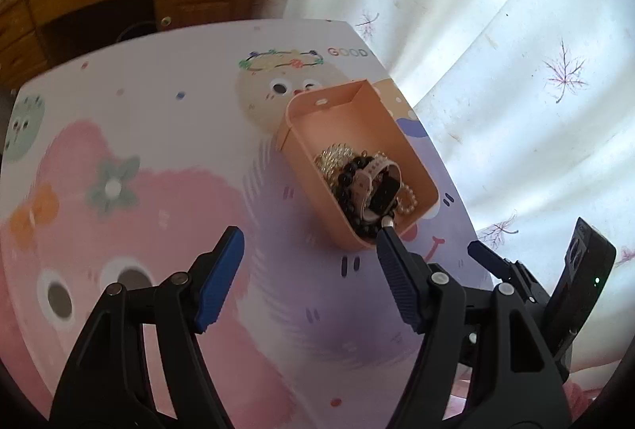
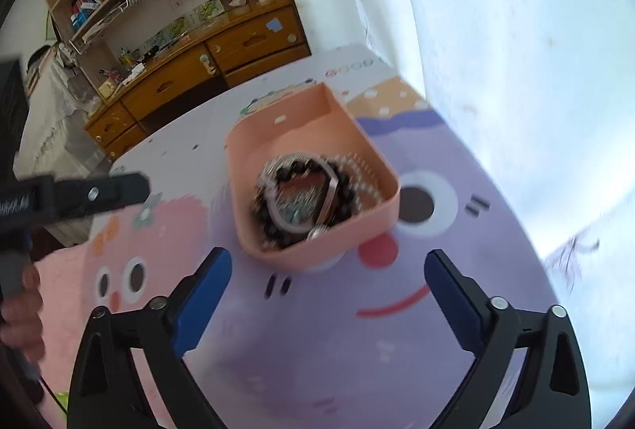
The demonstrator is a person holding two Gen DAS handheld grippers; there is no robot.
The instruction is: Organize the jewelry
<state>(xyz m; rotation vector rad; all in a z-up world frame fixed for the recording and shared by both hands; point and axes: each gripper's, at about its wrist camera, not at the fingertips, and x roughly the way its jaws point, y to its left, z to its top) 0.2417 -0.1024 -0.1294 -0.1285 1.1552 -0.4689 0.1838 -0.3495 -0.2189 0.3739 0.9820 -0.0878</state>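
Note:
A peach plastic box (image 1: 313, 123) stands open on the cartoon-print table near its right edge. It holds a pile of jewelry (image 1: 365, 183): a black bead bracelet, a pink-strap watch, a gold chain and a pearl bracelet. My left gripper (image 1: 309, 242) is open and empty, just in front of the box. My right gripper (image 2: 327, 266) is open and empty, its fingers either side of the box's (image 2: 377, 171) near end. The jewelry (image 2: 305, 199) is blurred in the right wrist view. The right gripper also shows in the left wrist view (image 1: 492, 262).
A white curtain (image 1: 496, 32) hangs right behind the table's right edge. A wooden desk with drawers (image 2: 206, 68) and shelves stands beyond the far edge. The left gripper's finger (image 2: 99, 193) and a hand show at the left of the right wrist view.

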